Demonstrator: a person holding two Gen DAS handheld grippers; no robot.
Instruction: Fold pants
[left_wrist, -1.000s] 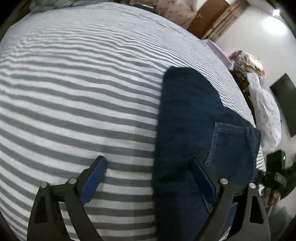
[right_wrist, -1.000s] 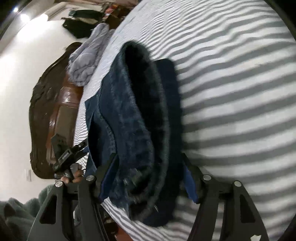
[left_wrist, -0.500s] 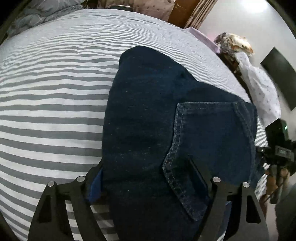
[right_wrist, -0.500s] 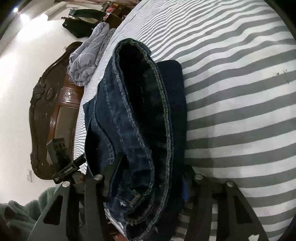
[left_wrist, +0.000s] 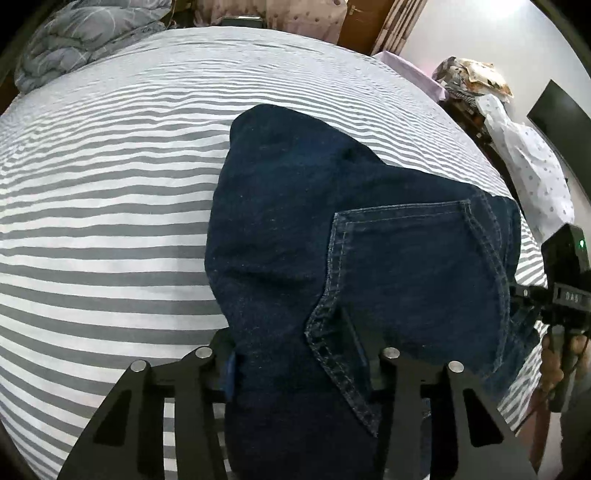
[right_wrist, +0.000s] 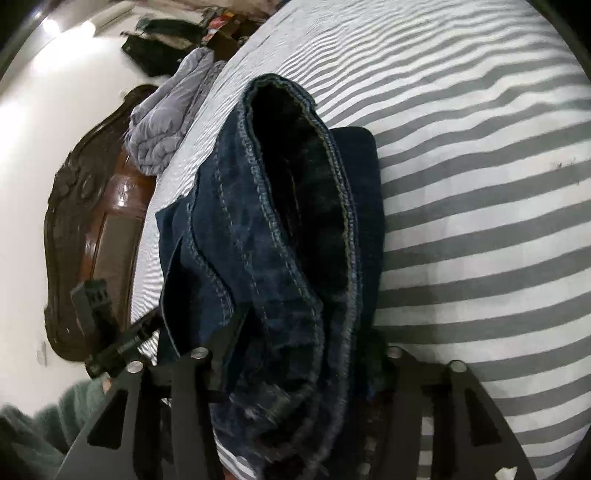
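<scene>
Both grippers are gripping a folded pair of dark blue jeans (left_wrist: 332, 229) lying on a bed with a grey-and-white striped sheet (left_wrist: 110, 206).

The left gripper (left_wrist: 295, 365) has just been closing its fingers, and they are now pinching the near edge of the folded denim beside the stitched back pocket (left_wrist: 417, 266), the cloth bunching up between them. The right gripper (right_wrist: 295, 354) is clamping the stacked layers at the waistband end (right_wrist: 295, 177), its fingers partly apart with the thick bundle filling the gap. The jeans (right_wrist: 266, 258) are sitting near the bed's edge. A grey quilt (right_wrist: 166, 122) is lying crumpled at the carved wooden headboard (right_wrist: 88, 229).
</scene>
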